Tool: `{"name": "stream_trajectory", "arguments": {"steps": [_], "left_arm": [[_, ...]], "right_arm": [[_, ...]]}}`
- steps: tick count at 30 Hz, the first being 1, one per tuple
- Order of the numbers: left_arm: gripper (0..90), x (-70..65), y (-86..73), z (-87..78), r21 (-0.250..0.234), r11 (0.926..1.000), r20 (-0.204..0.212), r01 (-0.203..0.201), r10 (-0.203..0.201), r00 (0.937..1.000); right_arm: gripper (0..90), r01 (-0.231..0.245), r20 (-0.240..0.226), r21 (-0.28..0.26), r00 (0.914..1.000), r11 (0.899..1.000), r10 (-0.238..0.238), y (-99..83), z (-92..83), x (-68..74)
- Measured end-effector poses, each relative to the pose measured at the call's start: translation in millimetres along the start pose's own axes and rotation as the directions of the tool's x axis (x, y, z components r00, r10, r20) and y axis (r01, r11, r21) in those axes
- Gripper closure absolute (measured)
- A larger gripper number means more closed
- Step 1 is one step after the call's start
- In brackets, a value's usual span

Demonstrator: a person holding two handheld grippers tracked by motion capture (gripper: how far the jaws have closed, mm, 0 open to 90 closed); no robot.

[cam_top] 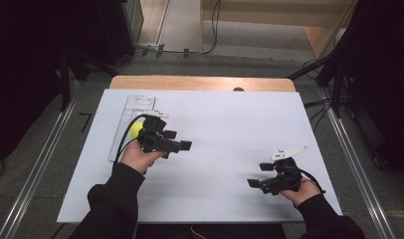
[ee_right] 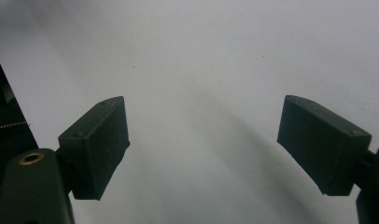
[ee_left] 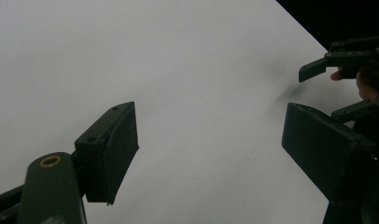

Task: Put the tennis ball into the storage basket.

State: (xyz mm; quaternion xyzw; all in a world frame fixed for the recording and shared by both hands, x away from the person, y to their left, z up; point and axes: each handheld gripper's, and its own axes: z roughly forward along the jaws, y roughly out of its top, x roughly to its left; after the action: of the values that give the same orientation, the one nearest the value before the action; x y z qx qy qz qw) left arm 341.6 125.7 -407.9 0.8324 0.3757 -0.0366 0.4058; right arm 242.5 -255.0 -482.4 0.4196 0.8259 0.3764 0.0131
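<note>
A yellow-green ball (cam_top: 136, 129) lies in a clear plastic tray (cam_top: 139, 102) at the left of the white board (cam_top: 230, 124), partly hidden behind my left gripper. My left gripper (cam_top: 179, 140) is just right of the ball and points right, away from it. Its jaws stand open over bare board, as the left gripper view (ee_left: 211, 135) shows. My right gripper (cam_top: 258, 174) hovers near the front right of the board and points left. It is open too, with nothing between its pads (ee_right: 204, 130). It also appears far off in the left gripper view (ee_left: 346, 63).
The board lies on a wooden table (cam_top: 200, 82) whose far edge shows behind it. Metal rails (cam_top: 38, 164) run along the floor on both sides. Dark stands and cables (cam_top: 334, 104) are at the right.
</note>
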Motion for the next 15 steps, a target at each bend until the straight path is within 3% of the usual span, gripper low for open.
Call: {"name": "stream_trajectory", "arguments": {"steps": [15], "left_arm": [[19.1, -12.3, -19.6, -1.3, 0.019, 0.9994, -0.022, -0.03, 0.031, 0.9993]], "right_arm": [[14.6, -0.002, 0.001, 0.0, 1.0, 1.0, 0.002, -0.1, 0.0, 0.1]]}}
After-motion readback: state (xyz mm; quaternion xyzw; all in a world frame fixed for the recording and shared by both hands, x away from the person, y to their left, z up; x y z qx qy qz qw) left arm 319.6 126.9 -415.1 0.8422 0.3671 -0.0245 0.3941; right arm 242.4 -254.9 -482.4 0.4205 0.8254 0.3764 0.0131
